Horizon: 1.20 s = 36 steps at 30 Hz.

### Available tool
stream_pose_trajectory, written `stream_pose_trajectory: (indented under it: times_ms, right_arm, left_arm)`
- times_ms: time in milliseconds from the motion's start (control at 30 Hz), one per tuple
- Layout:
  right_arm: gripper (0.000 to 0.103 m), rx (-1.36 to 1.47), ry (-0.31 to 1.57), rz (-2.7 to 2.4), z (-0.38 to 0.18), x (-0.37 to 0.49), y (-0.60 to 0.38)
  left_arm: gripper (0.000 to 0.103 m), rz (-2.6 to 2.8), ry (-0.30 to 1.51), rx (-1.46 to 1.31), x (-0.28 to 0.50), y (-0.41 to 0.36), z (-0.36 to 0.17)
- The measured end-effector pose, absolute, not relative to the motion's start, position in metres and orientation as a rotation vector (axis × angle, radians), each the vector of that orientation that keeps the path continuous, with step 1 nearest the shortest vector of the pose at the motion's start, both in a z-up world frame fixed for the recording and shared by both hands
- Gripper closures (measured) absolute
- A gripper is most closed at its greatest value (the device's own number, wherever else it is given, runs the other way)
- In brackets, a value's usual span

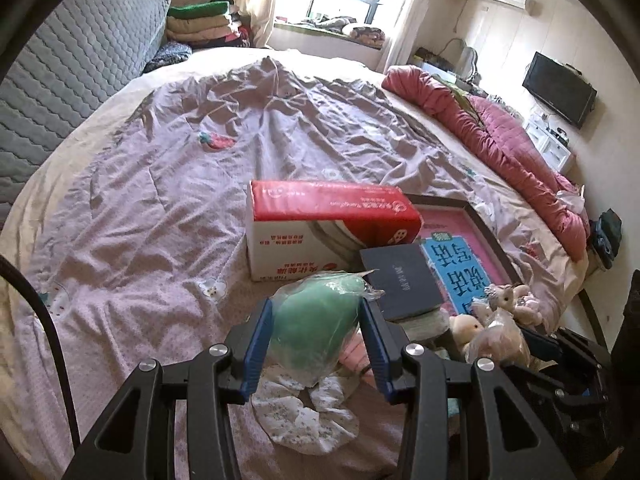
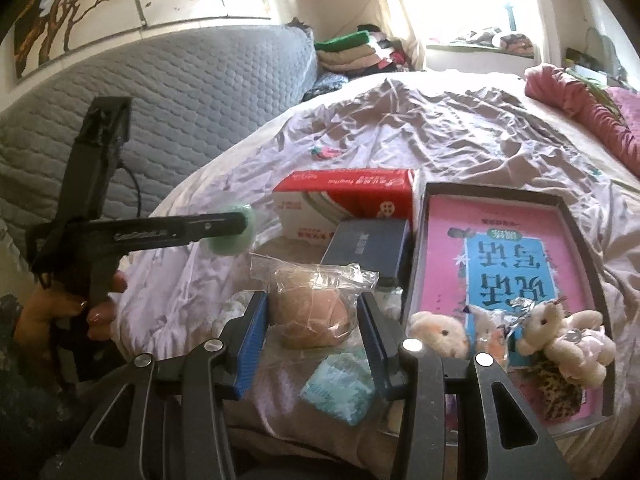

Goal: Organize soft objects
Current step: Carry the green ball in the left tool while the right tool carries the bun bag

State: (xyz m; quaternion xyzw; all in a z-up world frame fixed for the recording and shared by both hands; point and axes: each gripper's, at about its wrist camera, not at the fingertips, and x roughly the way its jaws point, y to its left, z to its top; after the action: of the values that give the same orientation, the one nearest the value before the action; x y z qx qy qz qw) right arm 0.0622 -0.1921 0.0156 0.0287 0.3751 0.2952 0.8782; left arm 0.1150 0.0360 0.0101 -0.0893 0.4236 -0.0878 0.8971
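While both claws grip bagged toys, each hangs above the bed.
Left claw (image 1: 316,344) clenches green toy (image 1: 316,320); right claw (image 2: 312,340) clenches tan toy (image 2: 316,308); tray (image 2: 580,216) probably nearer right.

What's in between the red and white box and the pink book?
A dark blue book lies there, in front of the red and white box, beside the pink book, in the right wrist view.

You have two bagged soft balls in hand: one green ball (image 1: 316,328) and one tan ball (image 2: 314,310). You hold two tools, the left tool (image 1: 316,338) and the right tool (image 2: 312,324). On the bed (image 1: 160,200) you have one red-and-white carton (image 1: 320,224), one dark box (image 1: 404,280), one framed pink tray (image 2: 496,236), and three small plush animals (image 2: 560,332) at its near right end.
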Motion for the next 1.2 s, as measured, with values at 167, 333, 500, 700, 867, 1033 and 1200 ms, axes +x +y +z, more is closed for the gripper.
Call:
stream_pose_trajectory:
  times_ms: [167, 333, 500, 700, 867, 1033, 1200]
  right_arm:
    - [0.056, 0.075, 0.747, 0.587, 0.026, 0.061, -0.206]
    - [0.056, 0.108, 0.720, 0.554, 0.034, 0.061, -0.225]
    - [0.056, 0.144, 0.695, 0.527, 0.041, 0.060, -0.245]
    - [0.056, 0.170, 0.671, 0.498, 0.049, 0.056, -0.263]
    - [0.056, 0.184, 0.654, 0.460, 0.055, 0.053, -0.282]
    - [0.056, 0.203, 0.635, 0.414, 0.060, 0.051, -0.303]
    - [0.056, 0.194, 0.609, 0.350, 0.068, 0.046, -0.325]
  left_arm:
    - [0.058, -0.186, 0.870, -0.170, 0.109, 0.027, 0.018]
    - [0.058, -0.199, 0.865, -0.149, 0.105, 0.012, 0.024]
    - [0.058, -0.220, 0.855, -0.132, 0.101, -0.005, 0.031]
    - [0.058, -0.242, 0.843, -0.110, 0.097, -0.023, 0.039]
    - [0.058, -0.258, 0.837, -0.085, 0.093, -0.041, 0.046]
    - [0.058, -0.296, 0.825, -0.086, 0.089, -0.061, 0.058]
    - [0.058, -0.333, 0.815, -0.061, 0.085, -0.084, 0.065]
